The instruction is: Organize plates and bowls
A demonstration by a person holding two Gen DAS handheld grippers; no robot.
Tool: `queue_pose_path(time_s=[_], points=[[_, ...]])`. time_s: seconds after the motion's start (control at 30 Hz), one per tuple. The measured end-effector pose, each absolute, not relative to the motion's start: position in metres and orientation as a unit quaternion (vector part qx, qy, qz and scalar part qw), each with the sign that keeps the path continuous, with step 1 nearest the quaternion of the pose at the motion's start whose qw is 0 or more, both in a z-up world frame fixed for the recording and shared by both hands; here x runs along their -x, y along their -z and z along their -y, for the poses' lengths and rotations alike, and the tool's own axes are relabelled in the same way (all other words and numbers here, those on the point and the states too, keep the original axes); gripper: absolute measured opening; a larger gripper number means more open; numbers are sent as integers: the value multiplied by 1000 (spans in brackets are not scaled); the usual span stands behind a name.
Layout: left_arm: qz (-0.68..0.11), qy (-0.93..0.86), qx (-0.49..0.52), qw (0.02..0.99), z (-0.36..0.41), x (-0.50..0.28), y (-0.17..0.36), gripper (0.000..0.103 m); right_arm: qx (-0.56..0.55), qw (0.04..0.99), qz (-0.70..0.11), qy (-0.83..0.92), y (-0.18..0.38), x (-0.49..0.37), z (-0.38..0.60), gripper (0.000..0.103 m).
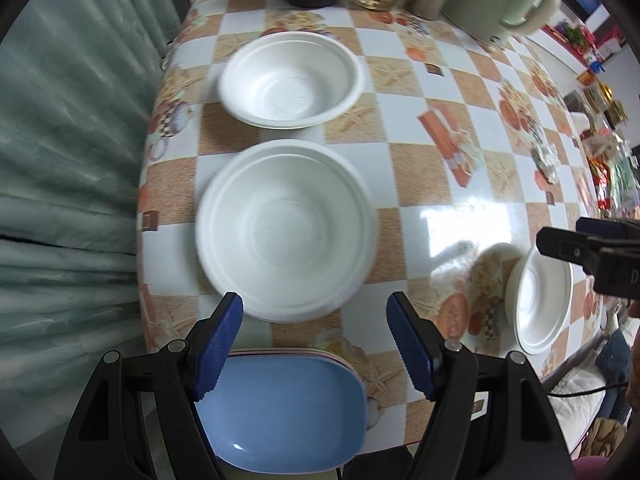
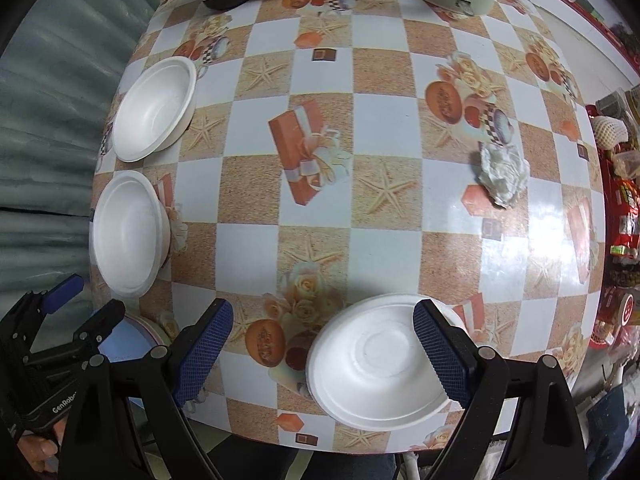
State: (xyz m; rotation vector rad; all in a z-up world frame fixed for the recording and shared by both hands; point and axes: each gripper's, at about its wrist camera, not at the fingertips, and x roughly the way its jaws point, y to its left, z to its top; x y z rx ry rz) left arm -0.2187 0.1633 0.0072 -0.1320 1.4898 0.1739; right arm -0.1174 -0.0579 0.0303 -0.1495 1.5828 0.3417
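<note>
Bowls first: lone white disposable paper bowl (image 2: 380,364) at the near table edge, well apart from the stack of white paper bowls (image 1: 286,228) taken as landmark. Beyond that stack, another white paper bowl (image 1: 292,80); nearer than it, a blue rounded-rectangle plate (image 1: 288,412) on a pink one.

Right gripper (image 2: 324,356) pointing down, blue-padded fingers (image 2: 440,354) wide apart, nothing clamped, one finger over the lone bowl's inside, the other off to its side above the checked glossy tablecloth (image 2: 384,120). Left gripper (image 1: 316,346) likewise spread and empty, hanging between stack and blue plate.

Likely step: fetch the lone bowl toward the stack. Best done by straddling its rim, one pad inside and one outside, sinking low before closing. Squeeze gently; thin paper probably buckles. Lift clear before crossing, since a dragged bowl may slide off the near edge. Keep wide of the left gripper.
</note>
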Motion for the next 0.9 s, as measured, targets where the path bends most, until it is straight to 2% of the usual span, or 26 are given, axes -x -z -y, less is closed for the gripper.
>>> queue_pose_path(time_s=[0.5, 0.9], points=[[-679, -119, 83, 720, -211, 214, 3, 78, 99, 670, -712, -185, -15, 113, 2, 93], [-693, -148, 93, 700, -240, 204, 29, 78, 122, 640, -731, -201, 25, 110, -51, 93]])
